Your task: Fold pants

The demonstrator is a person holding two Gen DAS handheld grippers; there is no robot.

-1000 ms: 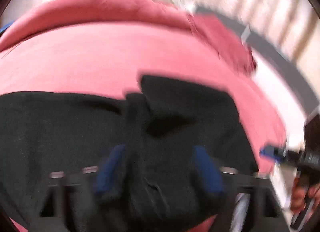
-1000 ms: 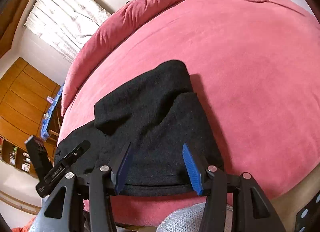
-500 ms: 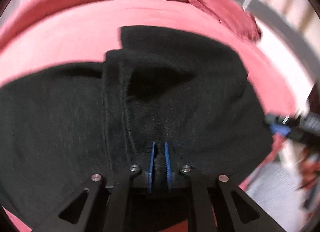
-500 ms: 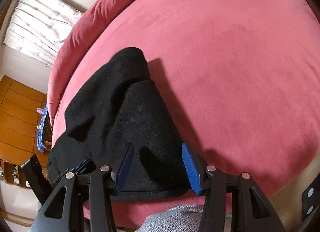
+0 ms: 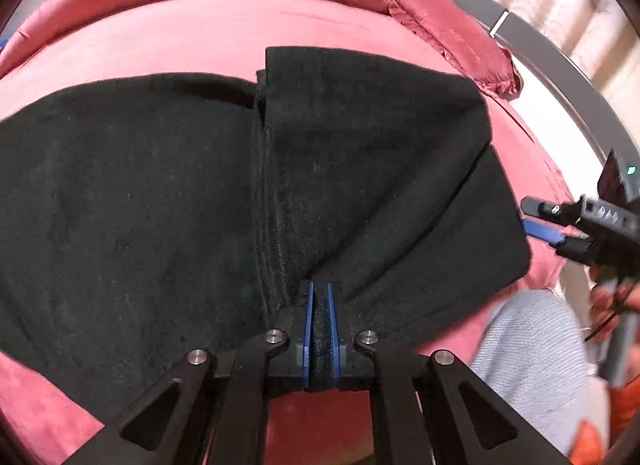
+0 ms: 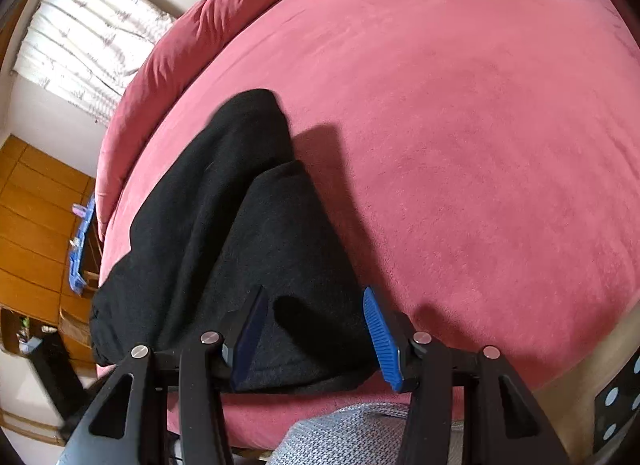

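Pants [image 5: 168, 201], black, fleecy; partly folded, lying on the near edge of a bed [image 5: 192, 37] with a pink cover.

Left gripper [image 5: 319, 297]: blue pads clamped together on a pinched ridge of the pants' near edge, black cloth filling the narrow slit between them. Cloth fans outward from the pinch in taut creases; one folded panel overlaps the rest on the right.

Right gripper [image 6: 314, 329]: jaws standing apart, nothing pressed between the pads, poised above the pants' right-hand end near the bed edge; its shadow falls on the cloth.

Beyond the pants: pink pillow [image 5: 452, 37] at the bed's far corner, patterned curtain [image 6: 84, 49], wooden wardrobe [image 6: 36, 217].
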